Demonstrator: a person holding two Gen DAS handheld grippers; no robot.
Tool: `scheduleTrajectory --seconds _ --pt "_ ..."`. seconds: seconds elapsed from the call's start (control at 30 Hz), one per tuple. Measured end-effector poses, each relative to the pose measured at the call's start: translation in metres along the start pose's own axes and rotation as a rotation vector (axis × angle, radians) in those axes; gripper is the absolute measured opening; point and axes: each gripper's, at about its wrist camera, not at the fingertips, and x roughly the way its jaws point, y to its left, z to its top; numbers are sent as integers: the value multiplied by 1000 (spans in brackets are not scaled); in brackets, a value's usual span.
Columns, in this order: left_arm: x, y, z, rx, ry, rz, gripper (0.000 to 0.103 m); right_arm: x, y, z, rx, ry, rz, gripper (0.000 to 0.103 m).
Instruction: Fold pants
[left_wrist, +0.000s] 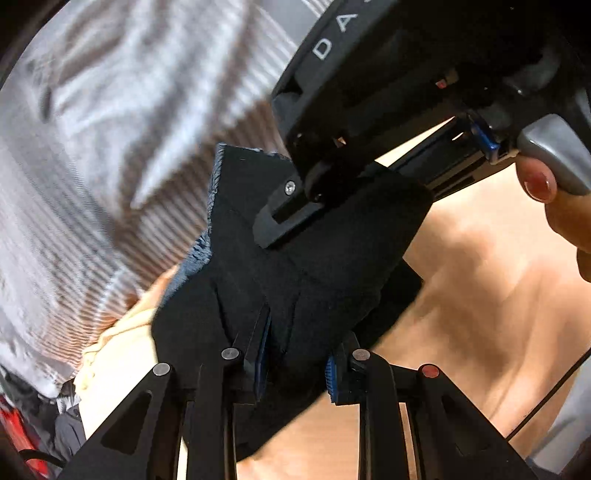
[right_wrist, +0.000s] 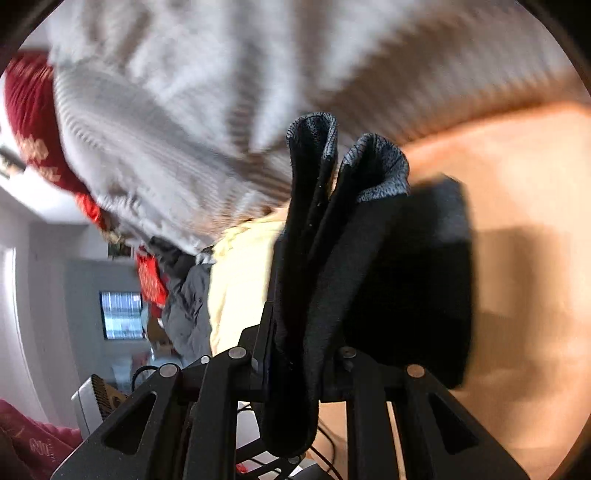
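Observation:
The black pants (left_wrist: 332, 251), with a blue-grey inner side showing at their edge, hang bunched between my two grippers above the tan tabletop (left_wrist: 480, 295). My left gripper (left_wrist: 297, 365) is shut on a thick fold of them, its blue pads pressing the cloth from both sides. In the right wrist view my right gripper (right_wrist: 304, 354) is shut on a doubled edge of the pants (right_wrist: 332, 240), whose two grey-lined loops stick up past the fingers. The right gripper's black housing (left_wrist: 369, 92) sits close above the left one, with a person's hand (left_wrist: 554, 206) on its handle.
A grey striped garment (left_wrist: 92, 147) lies blurred across the left and top of both views. Beside it are a pale yellow cloth (right_wrist: 240, 277), a dark grey garment (right_wrist: 188, 310) and red cloth (right_wrist: 29, 107). A thin black cable (left_wrist: 546, 398) runs over the tabletop (right_wrist: 517, 221).

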Motion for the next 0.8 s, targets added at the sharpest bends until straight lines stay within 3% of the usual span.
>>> scheduleTrajectory --seconds 0.27,0.37,0.47,0.53,0.7,0.8 --pt "33 -21 -13 51 88 19 27 -1 -55 -17 80 -1 -32 18" --pt "30 -12 -17 42 94 -12 37 2 -53 -20 57 10 -75 20" --pt "22 7 -28 -15 97 -26 56 -1 -45 -18 40 11 -142 29" --pt "13 26 -37 -72 94 -53 56 -10 -40 -15 14 -12 -200 34" --pt "-9 58 -47 -210 44 -73 56 -27 -7 5 -130 -126 -352 34" --pt "-12 76 -46 -267 21 -148 56 -20 4 25 -139 -142 -354 34"
